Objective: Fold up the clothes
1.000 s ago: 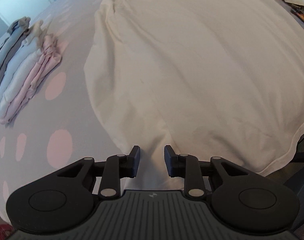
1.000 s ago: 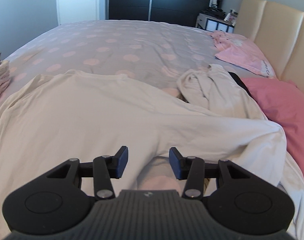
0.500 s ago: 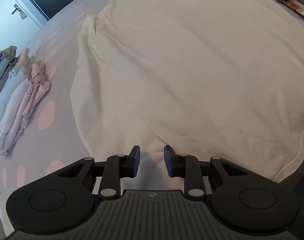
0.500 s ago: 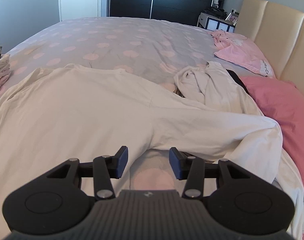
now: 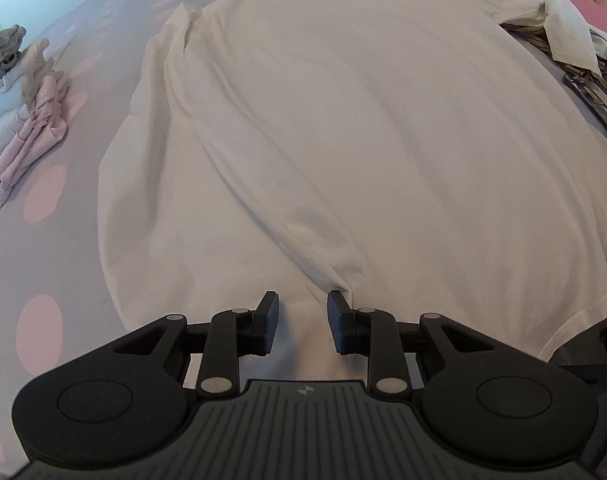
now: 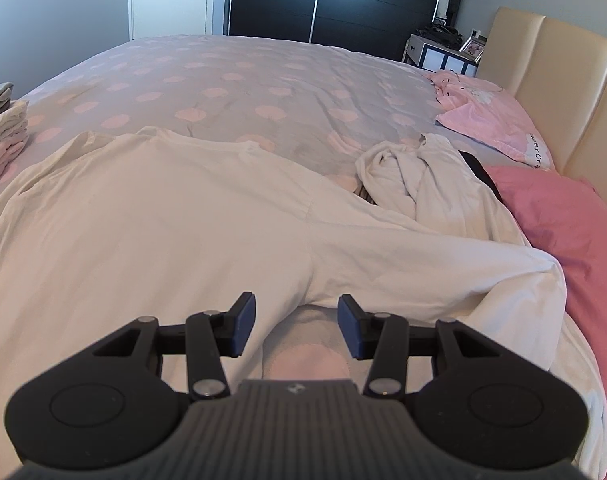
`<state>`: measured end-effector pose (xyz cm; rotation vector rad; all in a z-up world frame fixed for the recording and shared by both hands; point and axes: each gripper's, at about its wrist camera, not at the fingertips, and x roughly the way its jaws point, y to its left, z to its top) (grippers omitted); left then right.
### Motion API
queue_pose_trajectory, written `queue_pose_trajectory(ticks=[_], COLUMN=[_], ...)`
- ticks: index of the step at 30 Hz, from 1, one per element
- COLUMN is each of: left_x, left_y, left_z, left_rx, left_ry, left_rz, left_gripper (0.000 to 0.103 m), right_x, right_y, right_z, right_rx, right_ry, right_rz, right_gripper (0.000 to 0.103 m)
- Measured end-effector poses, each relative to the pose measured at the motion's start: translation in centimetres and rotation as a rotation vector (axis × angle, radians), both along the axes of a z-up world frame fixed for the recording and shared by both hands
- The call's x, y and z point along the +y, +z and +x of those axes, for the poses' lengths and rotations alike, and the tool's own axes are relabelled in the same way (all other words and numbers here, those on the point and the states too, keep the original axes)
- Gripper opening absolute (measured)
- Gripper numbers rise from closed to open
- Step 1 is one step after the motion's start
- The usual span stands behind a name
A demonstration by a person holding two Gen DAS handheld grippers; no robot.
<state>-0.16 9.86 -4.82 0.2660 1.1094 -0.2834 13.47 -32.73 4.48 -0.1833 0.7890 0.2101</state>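
- Bed (image 6: pixel 263 80): broad quilted cover, grey with pink dots, soft and yielding. Risk: the cover gives under pressure, so a fingertip pushed down for the shirt may pinch the cover along with it.
- Shirt (image 5: pixel 363 140): cream long-sleeved knit, thin and limp, spread flat in the middle of the bed, its hem toward the viewer. Loose ridges run through the body. Risk: a fold begun over these ridges would likely set them in as creases.
- Sleeve (image 6: pixel 443 256): limp tube reaching from the shirt toward the pink pillow (image 6: pixel 563 232). Risk: lifting the shirt by its body alone could let the sleeve trail and drag the fold askew.
- Pile (image 6: pixel 415 176): crumpled pale garments beyond the sleeve, just beside the shirt. Risk: they may snag on the sleeve.
- Stack (image 5: pixel 27 128): folded pink and white items, left of the shirt, well apart.
- Left hand-held gripper (image 5: pixel 303 320): jaws part open, nothing held; cloth near the shirt's hem lies under the gap.
- Right hand-held gripper (image 6: pixel 297 330): jaws part open, empty, over the gap between shirt body and sleeve.
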Motion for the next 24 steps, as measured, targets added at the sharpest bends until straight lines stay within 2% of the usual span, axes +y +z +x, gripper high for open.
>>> queue_pose_trajectory(ticks=[5, 7, 10, 11, 12, 16, 19, 20, 23, 24], left_x=[-0.4, -0.5, 0.0, 0.3, 0.5, 1.3, 1.8, 1.8, 1.3, 1.3], left_y=[-0.4, -0.4, -0.3, -0.3, -0.3, 0.0, 0.0, 0.0, -0.1, -0.1], left_z=[0.8, 0.8, 1.0, 0.9, 0.8, 0.3, -0.3, -0.6, -1.4, -1.5], left_rx=[0.006, 0.018, 0.053, 0.059, 0.061, 0.074, 0.076, 0.075, 0.05, 0.045], left_ry=[0.014, 0.01, 0.02, 0.027, 0.031, 0.056, 0.053, 0.049, 0.004, -0.008], left_rz=[0.032, 0.04, 0.03, 0.036, 0.045, 0.058, 0.063, 0.068, 0.103, 0.118], left_gripper=[0.033, 0.034, 0.029, 0.021, 0.019, 0.02, 0.037, 0.048, 0.051, 0.055], right_x=[-0.4, -0.7, -1.1, -1.3, -1.3, -0.9, -0.2, -0.1, 0.5, 0.6], right_y=[-0.2, -0.4, -0.7, -0.9, -1.0, -1.4, -1.6, -1.6, -1.5, -1.5], right_z=[-0.2, -0.2, -0.1, -0.1, 0.0, -0.1, -0.1, -0.1, -0.1, -0.1], right_rx=[0.004, 0.008, 0.021, 0.027, 0.033, 0.052, 0.053, 0.053, 0.05, 0.049], right_ry=[-0.004, -0.01, -0.02, -0.022, -0.02, 0.008, 0.033, 0.038, 0.05, 0.052], right_rz=[-0.005, -0.009, -0.01, -0.009, -0.006, -0.01, -0.023, -0.025, -0.027, -0.029], right_gripper=[0.049, 0.049, 0.049, 0.049, 0.049, 0.052, 0.057, 0.057, 0.057, 0.057])
